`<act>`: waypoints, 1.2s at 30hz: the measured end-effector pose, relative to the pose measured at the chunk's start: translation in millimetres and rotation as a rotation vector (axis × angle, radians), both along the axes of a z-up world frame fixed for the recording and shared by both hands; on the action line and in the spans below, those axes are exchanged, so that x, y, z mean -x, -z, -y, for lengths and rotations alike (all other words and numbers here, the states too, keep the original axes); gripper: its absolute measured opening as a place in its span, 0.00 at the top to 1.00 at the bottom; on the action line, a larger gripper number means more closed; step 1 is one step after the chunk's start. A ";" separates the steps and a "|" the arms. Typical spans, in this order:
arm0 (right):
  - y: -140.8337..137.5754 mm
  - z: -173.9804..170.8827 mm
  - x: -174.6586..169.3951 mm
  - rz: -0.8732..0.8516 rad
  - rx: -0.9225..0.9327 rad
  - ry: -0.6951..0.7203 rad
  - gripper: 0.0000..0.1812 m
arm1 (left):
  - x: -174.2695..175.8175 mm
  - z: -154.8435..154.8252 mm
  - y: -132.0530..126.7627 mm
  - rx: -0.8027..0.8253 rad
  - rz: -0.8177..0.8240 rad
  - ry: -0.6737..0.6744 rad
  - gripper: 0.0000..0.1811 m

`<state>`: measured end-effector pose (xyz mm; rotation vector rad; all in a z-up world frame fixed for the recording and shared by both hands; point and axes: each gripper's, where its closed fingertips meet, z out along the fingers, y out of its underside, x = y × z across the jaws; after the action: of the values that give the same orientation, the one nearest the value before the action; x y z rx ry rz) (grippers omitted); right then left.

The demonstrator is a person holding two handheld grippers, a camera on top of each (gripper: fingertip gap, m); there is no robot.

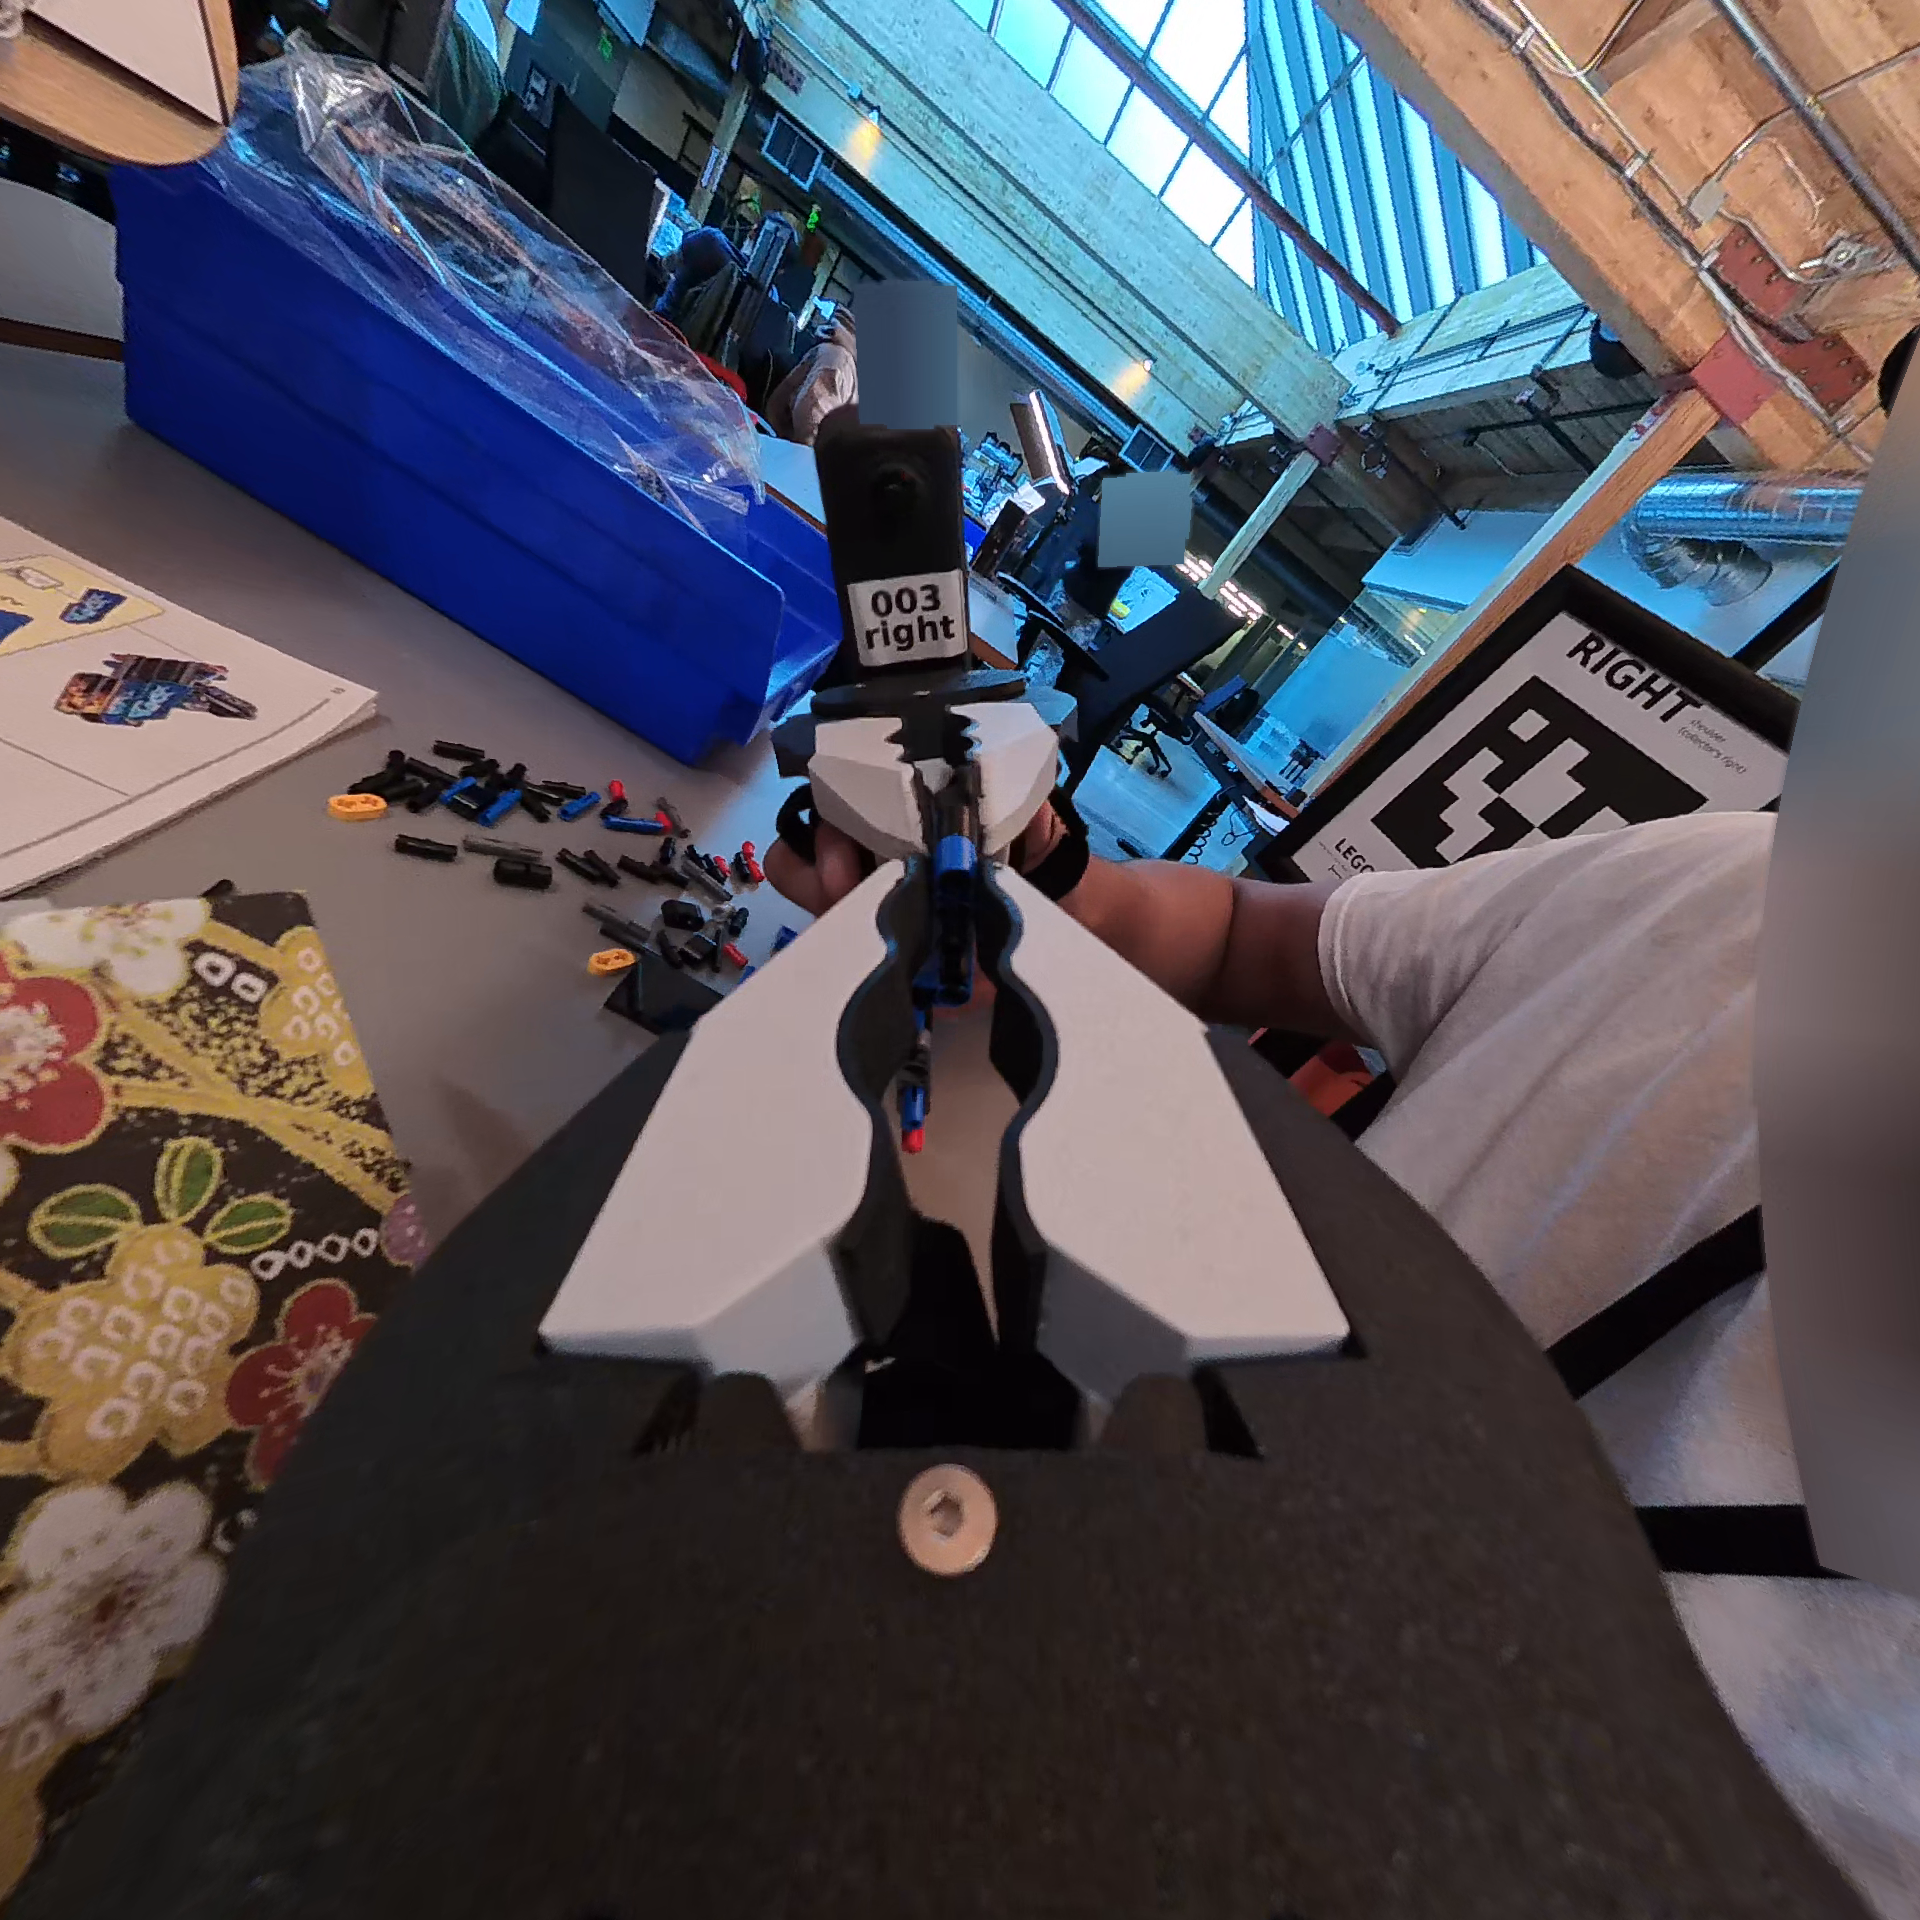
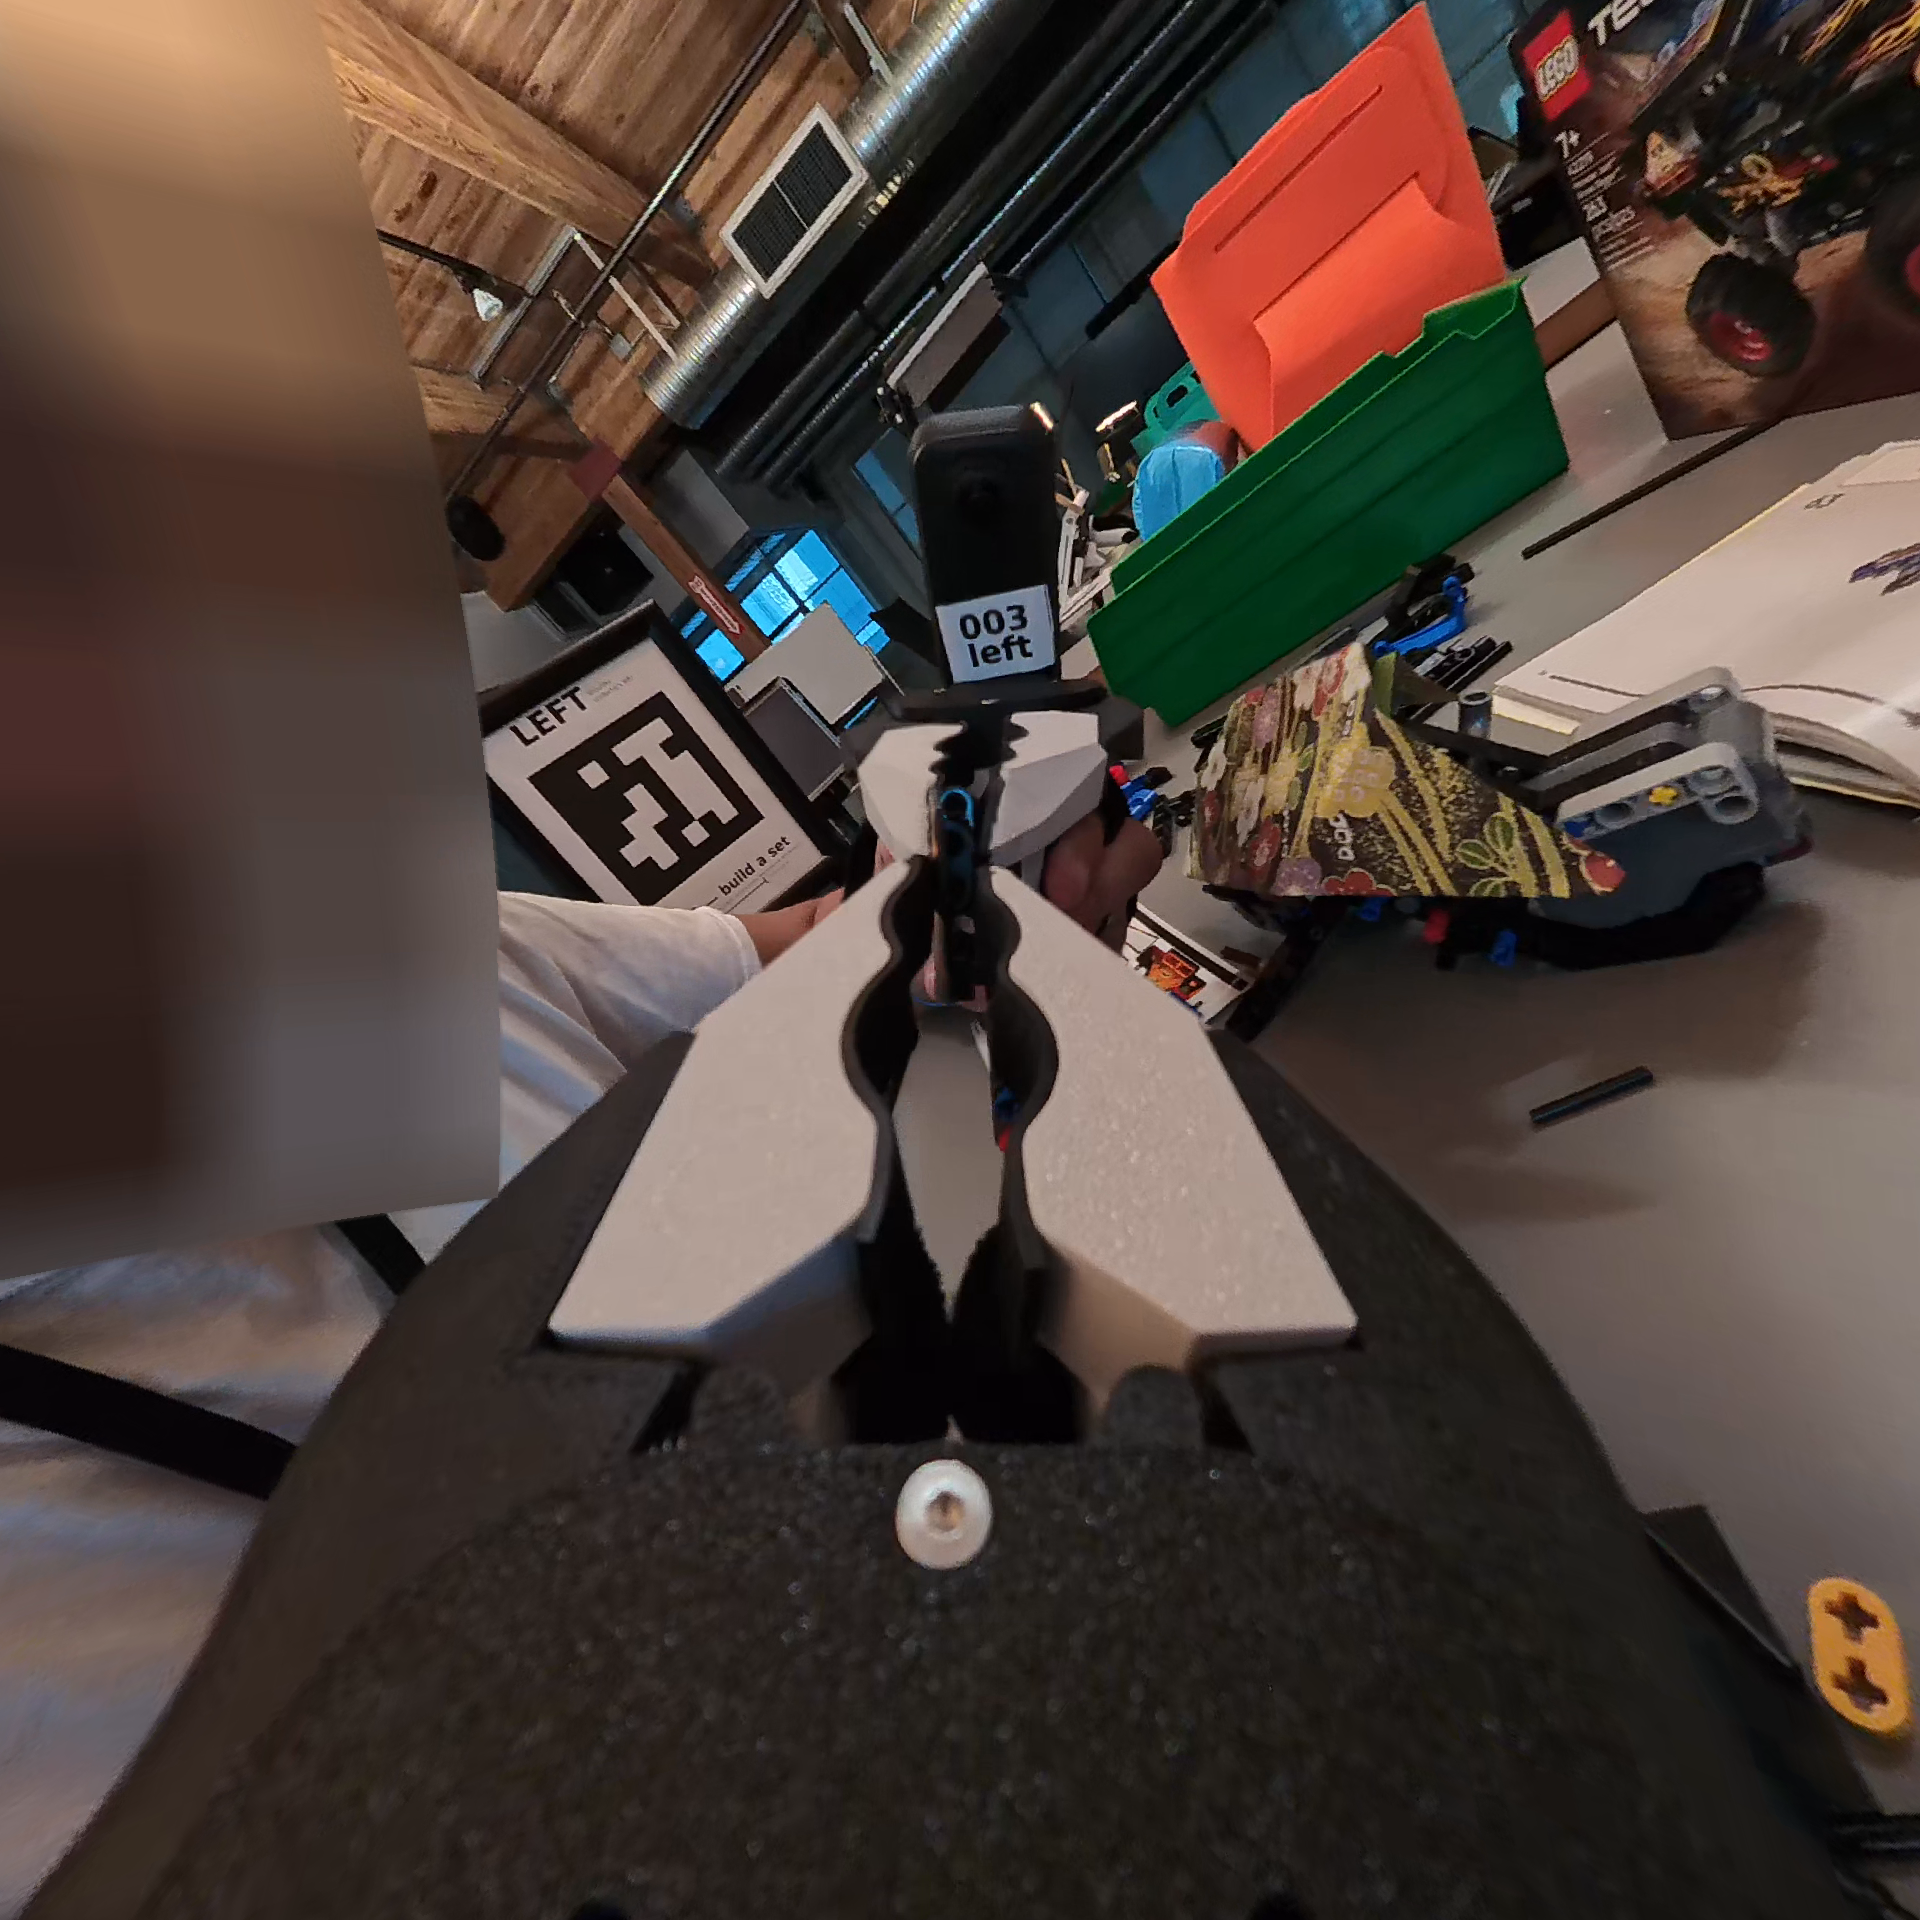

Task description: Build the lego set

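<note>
Apparently mid-joining, the left claw (image 1: 940,935) and right claw (image 2: 961,925) meet tip to tip above the desk (image 1: 499,997), both clamped on one slim black-and-blue lego subassembly (image 1: 951,914); next likely needs a straight, aligned push.

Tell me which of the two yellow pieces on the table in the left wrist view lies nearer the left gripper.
The yellow piece at the near edge of the scattered pins, next to a dark wedge-shaped part. The other yellow piece lies farther off, at the far left end of the pile, toward the instruction booklet.
</note>
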<state>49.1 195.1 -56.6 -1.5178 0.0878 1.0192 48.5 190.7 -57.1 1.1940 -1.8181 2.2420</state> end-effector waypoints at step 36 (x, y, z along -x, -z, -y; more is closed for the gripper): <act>16.0 -0.1 3.1 0.102 0.074 0.010 0.97 | 1.6 -0.3 12.0 0.008 -0.036 -0.008 0.97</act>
<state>46.0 195.1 -72.6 -1.6328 0.0613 0.9377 46.9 191.0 -69.1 1.2339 -1.7934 2.2151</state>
